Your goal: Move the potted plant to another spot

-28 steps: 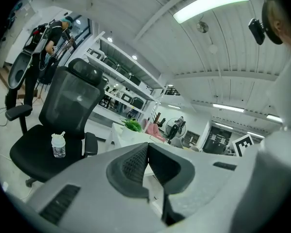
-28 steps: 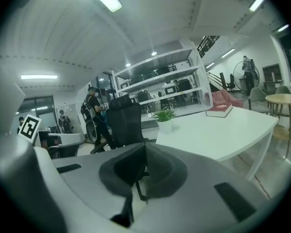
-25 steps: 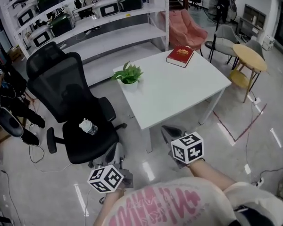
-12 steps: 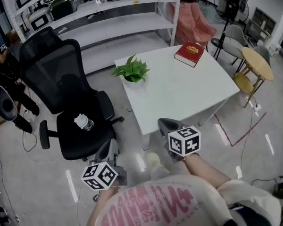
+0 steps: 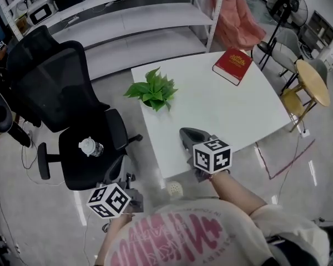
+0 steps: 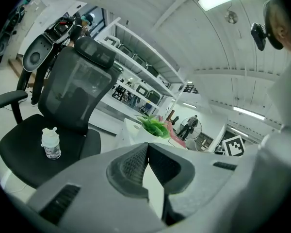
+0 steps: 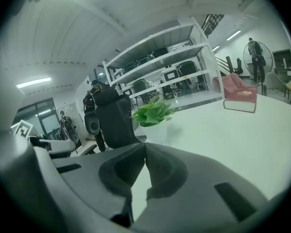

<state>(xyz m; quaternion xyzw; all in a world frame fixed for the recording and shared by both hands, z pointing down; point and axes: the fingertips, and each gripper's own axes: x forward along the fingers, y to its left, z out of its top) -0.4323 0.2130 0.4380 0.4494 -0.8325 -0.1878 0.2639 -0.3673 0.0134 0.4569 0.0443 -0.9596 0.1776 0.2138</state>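
Observation:
The potted plant (image 5: 152,93), green leaves in a white pot, stands on the left corner of the white table (image 5: 222,115). My right gripper (image 5: 185,132) hangs over the table's near edge, short of the plant, shut with nothing held. My left gripper (image 5: 134,198) is low at the left, over the floor beside the chair, mostly hidden behind its marker cube. In the left gripper view the jaws meet at the tip, empty, and the plant (image 6: 153,125) shows beyond them. In the right gripper view the plant (image 7: 153,113) is just past the shut jaws.
A black office chair (image 5: 72,110) with a small bottle (image 5: 90,147) on its seat stands left of the table. A red book (image 5: 233,66) lies at the table's far right corner. White shelves (image 5: 127,15) run behind. A round wooden side table (image 5: 313,82) is at the right.
Both grippers have moved forward toward the table. The right one now reaches over its near edge, and the plant looks closer.

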